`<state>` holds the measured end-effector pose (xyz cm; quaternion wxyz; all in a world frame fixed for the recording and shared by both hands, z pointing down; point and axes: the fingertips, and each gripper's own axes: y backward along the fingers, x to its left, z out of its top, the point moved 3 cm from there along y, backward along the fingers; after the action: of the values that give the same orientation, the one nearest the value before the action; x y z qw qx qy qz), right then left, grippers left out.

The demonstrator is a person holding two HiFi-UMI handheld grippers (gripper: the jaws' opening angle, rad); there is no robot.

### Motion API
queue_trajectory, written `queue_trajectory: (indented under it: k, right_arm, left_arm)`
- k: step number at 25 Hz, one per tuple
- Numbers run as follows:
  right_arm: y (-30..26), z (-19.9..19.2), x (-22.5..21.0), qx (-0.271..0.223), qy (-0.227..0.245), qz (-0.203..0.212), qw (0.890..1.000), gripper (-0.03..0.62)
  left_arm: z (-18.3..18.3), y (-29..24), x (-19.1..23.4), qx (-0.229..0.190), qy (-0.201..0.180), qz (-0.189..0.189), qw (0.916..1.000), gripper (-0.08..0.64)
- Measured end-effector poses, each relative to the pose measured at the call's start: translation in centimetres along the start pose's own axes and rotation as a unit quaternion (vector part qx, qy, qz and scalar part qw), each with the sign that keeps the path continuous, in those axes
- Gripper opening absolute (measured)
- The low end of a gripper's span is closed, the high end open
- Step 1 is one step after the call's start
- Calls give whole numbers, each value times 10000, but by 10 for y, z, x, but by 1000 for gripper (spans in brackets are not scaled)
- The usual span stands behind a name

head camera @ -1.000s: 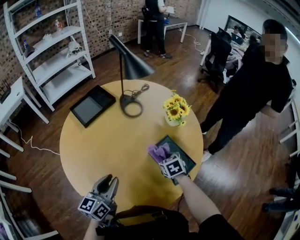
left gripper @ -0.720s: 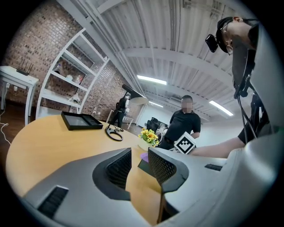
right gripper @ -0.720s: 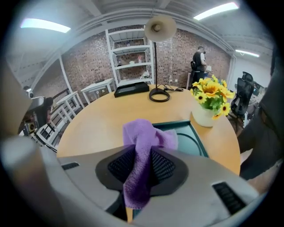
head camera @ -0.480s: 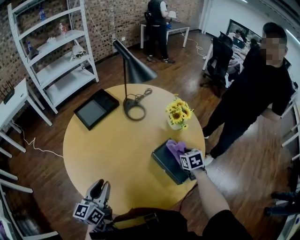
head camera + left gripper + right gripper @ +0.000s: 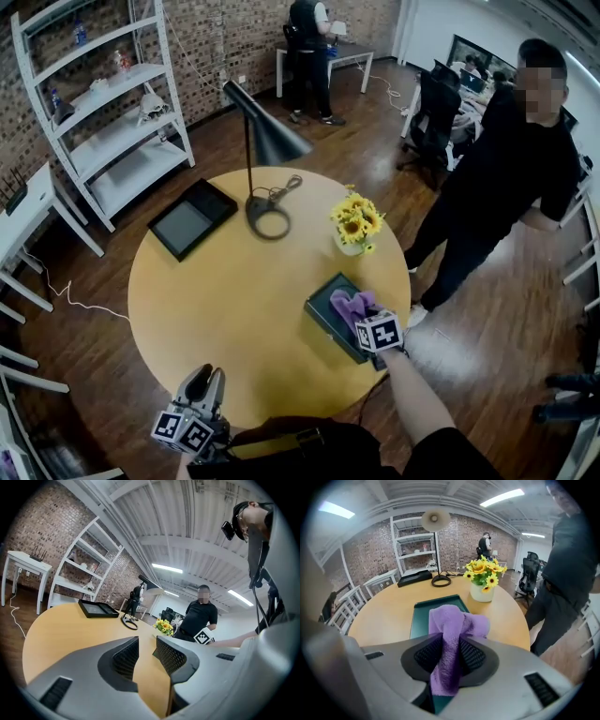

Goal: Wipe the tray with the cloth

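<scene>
A dark green tray (image 5: 323,317) lies near the right edge of the round table, in front of the flowers. My right gripper (image 5: 360,313) is over it, shut on a purple cloth (image 5: 351,304) that hangs bunched from the jaws onto the tray. In the right gripper view the cloth (image 5: 451,623) fills the gap between the pads of the gripper (image 5: 449,657), and the tray (image 5: 423,616) stretches ahead. My left gripper (image 5: 207,380) hovers at the table's near edge, away from the tray. Its jaws are shut on nothing (image 5: 146,654).
On the yellow table (image 5: 225,291) stand a black lamp (image 5: 265,141), a vase of sunflowers (image 5: 354,225) just behind the tray, and a black framed panel (image 5: 190,217) at the far left. A person in black (image 5: 497,178) stands right of the table. White shelves (image 5: 103,103) are at the back left.
My right gripper has carried the cloth rightward across the tray, then a little back toward me. My left gripper has dropped slightly toward the table's near edge.
</scene>
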<state>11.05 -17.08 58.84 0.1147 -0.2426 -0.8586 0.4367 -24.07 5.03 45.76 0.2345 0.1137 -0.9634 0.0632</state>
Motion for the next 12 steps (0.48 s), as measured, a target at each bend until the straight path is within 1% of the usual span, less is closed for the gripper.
queue_trajectory:
  k: [3,9,12]
  right_arm:
    - [2,-8,8,180,-116,216,9995,98]
    - [8,-18,23,214,-95,176,9996,98]
    - [13,-24,38,339,-31,353,9988,98]
  left_arm:
    - [-1,-3,-2,16,40,-99,9999,103]
    - [-5,-9,-5,67,30,-260,9996,103]
    - [-6,-13,-6,65,47,-330,9994,103]
